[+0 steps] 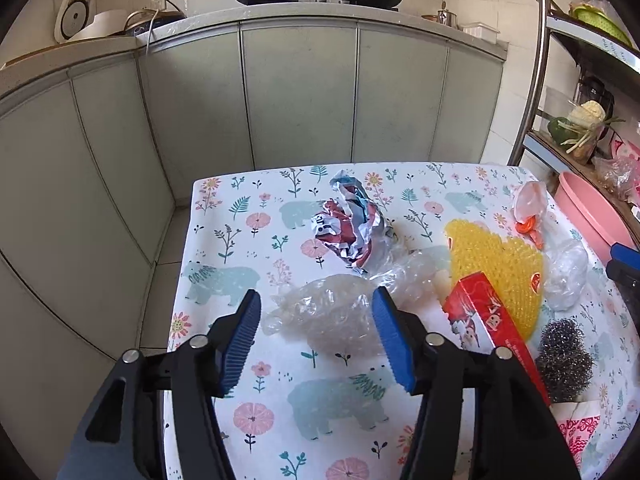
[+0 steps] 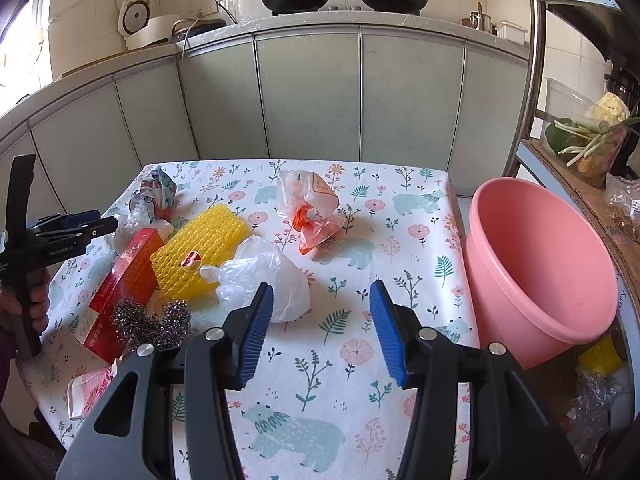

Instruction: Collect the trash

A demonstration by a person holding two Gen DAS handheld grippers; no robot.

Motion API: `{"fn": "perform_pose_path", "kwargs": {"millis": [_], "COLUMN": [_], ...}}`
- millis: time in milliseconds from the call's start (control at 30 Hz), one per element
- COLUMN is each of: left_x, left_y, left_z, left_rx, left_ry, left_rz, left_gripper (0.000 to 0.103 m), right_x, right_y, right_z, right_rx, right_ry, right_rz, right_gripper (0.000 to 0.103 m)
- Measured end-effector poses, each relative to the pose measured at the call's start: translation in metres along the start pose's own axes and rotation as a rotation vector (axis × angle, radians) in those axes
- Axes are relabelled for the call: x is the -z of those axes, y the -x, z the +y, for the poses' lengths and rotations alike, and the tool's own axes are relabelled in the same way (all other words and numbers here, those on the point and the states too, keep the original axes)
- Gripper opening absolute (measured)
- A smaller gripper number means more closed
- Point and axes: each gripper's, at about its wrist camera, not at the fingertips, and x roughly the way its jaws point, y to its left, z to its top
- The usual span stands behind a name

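Kitchen table cloth (image 2: 328,360) is littered with trash; nothing is seen in the pink tub (image 2: 540,264) at right. A clear plastic wrapper (image 1: 324,320) lies between the left gripper's (image 1: 318,338) spread jaws, ungripped. The right gripper (image 2: 320,328) is held spread, empty, beside a white bag (image 2: 264,280).

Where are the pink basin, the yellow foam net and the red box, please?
pink basin (image 2: 560,300), right wrist view, inner wall.
yellow foam net (image 2: 200,248), right wrist view, middle of mesh.
red box (image 2: 128,276), right wrist view, top face.
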Motion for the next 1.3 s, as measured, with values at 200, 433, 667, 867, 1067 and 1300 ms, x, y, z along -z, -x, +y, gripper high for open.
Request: {"fn": "perform_pose_path", "kwargs": {"millis": [200,433,667,867,1067,1300], "left_x": [0.001,0.007,0.008,0.0,-0.005,-0.009], "left_y": [-0.005,0.007,0.039,0.071,0.095,0.111], "left_z": [0.009,-0.001,-0.002,-0.004,-0.013,-0.023], "left_rx": [0.038,0.088,0.087,0.102,0.121,0.129], "left_ry": [0.042,0.025,0.047,0.046,0.02,0.003], "left_rz": [0.004,-0.025,-0.087,-0.152,-0.193,-0.217], "left_gripper": [0.062,0.037,0.033,0.033,0.033,0.033], "right_x": [0.0,0.0,-0.002,-0.002,-0.005,-0.009], "right_y": [-0.002,-0.001,-0.001,-0.01,-0.023,-0.042], "right_z": [0.004,0.006,0.004,0.006,0.016,0.018], "right_rx": [-0.01,-0.019,-0.064,-0.129,-0.182,-0.16], "right_ry": [0.007,0.013,-0.011,-0.032,-0.02,-0.011], "right_rz": [0.007,0.009,0.014,0.044,0.066,0.074], "right_gripper": [0.051,0.051,0.051,0.051,0.051,0.051]}}
